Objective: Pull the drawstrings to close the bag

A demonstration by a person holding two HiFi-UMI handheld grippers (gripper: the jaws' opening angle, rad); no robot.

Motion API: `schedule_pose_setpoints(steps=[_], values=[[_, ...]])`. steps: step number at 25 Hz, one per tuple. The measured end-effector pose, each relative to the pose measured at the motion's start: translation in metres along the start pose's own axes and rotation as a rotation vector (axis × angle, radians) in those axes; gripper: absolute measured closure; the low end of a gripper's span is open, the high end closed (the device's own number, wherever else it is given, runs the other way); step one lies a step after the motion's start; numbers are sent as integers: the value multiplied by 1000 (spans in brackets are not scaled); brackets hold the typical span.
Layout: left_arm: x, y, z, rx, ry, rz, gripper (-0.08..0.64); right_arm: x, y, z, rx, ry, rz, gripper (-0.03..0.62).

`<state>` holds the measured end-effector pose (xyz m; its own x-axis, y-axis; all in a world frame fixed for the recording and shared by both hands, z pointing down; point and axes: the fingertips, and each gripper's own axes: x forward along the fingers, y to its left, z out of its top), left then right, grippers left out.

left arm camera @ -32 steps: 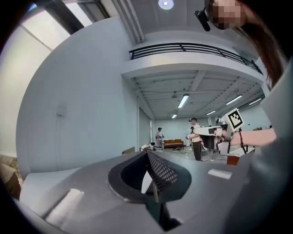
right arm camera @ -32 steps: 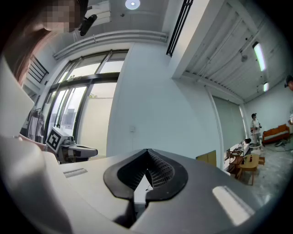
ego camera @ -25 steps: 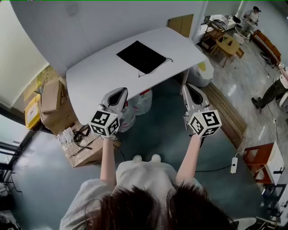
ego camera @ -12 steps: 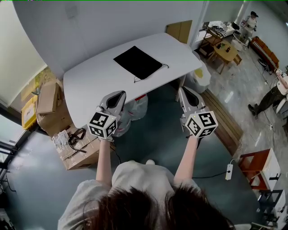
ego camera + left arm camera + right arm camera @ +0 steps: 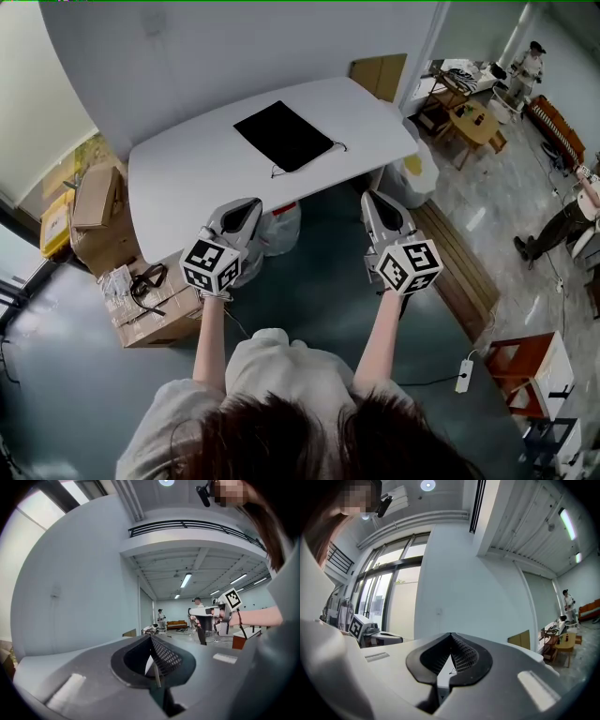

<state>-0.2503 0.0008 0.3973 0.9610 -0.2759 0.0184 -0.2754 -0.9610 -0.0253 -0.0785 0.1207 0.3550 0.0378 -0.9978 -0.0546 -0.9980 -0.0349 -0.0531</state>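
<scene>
Holding left gripper and right gripper side by side at mid-frame, jaws of both pressed together on nothing, same as a second ago. Shifted slightly down and left in the frame since then, tips over the near edge of the white tabletop. Well apart from the black bag, flat at upper centre, drawstrings loose along its lower edge.

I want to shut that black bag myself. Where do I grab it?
Probably the thin drawstrings poking out at both ends of the black bag's near edge. It lies flat on the white table, so come in low from your side.
</scene>
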Motion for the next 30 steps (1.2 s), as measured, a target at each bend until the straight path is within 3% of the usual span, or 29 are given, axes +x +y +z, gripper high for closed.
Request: schedule_pose_setpoints(steps=[9, 30], values=[[15, 9, -13, -7, 40, -21, 571, 19, -10, 0, 97, -52, 45, 580], [106, 83, -44, -49, 73, -79, 570, 114, -71, -25, 121, -20, -12, 580]])
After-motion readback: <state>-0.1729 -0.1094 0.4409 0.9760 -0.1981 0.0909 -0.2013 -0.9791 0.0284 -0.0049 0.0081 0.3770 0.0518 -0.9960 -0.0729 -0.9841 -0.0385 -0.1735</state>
